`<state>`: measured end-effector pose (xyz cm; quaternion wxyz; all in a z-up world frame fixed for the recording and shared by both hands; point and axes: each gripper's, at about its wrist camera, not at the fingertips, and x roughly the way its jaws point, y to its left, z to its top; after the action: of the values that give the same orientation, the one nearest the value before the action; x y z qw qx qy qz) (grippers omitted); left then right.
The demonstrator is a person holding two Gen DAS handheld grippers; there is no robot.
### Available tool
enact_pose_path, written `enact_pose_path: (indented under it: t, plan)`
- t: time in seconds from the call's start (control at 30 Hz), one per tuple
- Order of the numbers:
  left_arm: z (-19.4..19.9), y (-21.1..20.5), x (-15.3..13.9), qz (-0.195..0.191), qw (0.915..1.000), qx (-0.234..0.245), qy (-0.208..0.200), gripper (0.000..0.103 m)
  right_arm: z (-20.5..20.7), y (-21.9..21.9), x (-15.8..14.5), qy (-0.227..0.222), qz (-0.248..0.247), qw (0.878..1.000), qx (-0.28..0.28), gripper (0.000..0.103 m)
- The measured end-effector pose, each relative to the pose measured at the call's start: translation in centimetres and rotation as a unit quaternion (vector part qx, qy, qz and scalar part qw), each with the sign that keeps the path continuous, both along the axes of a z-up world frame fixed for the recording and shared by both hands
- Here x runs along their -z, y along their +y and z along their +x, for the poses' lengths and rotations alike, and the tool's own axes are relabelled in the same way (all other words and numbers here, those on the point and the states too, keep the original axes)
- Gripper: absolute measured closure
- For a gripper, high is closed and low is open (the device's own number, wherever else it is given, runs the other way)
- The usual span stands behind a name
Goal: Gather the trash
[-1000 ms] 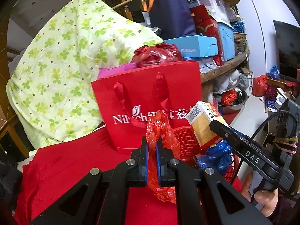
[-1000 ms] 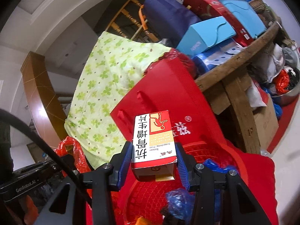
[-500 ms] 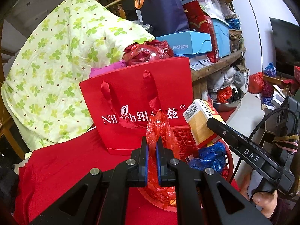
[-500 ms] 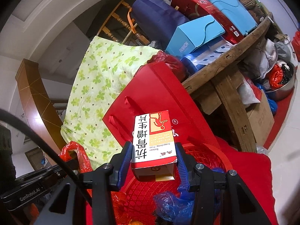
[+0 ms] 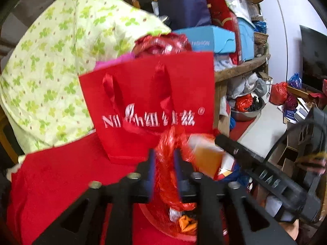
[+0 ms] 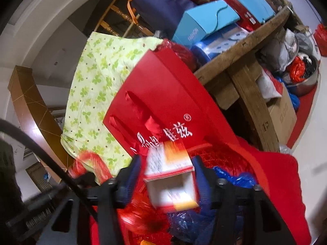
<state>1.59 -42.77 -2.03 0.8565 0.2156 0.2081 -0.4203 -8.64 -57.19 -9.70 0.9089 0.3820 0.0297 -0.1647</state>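
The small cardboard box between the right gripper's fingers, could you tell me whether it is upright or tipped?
Tipped: the box leans, blurred, its open end facing the camera, between the right gripper's just-opened jaws.

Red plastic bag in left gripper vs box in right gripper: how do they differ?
The red plastic bag is crumpled, soft and all red; the box is rigid, white with orange and red. Both sit between just-opened jaws of the left gripper and right gripper, over the red basket.
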Motion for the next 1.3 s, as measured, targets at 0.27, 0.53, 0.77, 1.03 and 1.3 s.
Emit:
enact_pose_path:
  t: [0.27, 0.53, 0.77, 1.03, 1.3]
  plan:
    - [0.4, 3.1, 1.7, 0.022, 0.9990, -0.040, -0.001, 0.031, -0.2, 0.1, 0.2, -0.007, 0.006, 1.000, 0.011, 0.040]
    - [-0.9, 5.1, 2.2, 0.043, 0.9972, -0.052, -0.031, 0.019, 0.9, 1.2, -0.3, 0.005, -0.013, 1.000, 0.008, 0.040]
    - [-0.6, 7.0, 2.6, 0.042, 0.9966, -0.066, -0.026, 0.019, 1.8, 1.9, -0.3, 0.021, -0.030, 0.999, 0.006, 0.040]
    - [0.8, 8.8, 3.8, 0.049, 0.9945, -0.093, -0.008, 0.018, 2.6, 2.0, -0.2, 0.031, -0.033, 0.999, 0.004, 0.040]
    - [2.1, 10.9, 4.9, 0.057, 0.9905, -0.125, 0.001, 0.017, 3.6, 2.7, -0.2, 0.040, -0.039, 0.998, -0.002, 0.040]
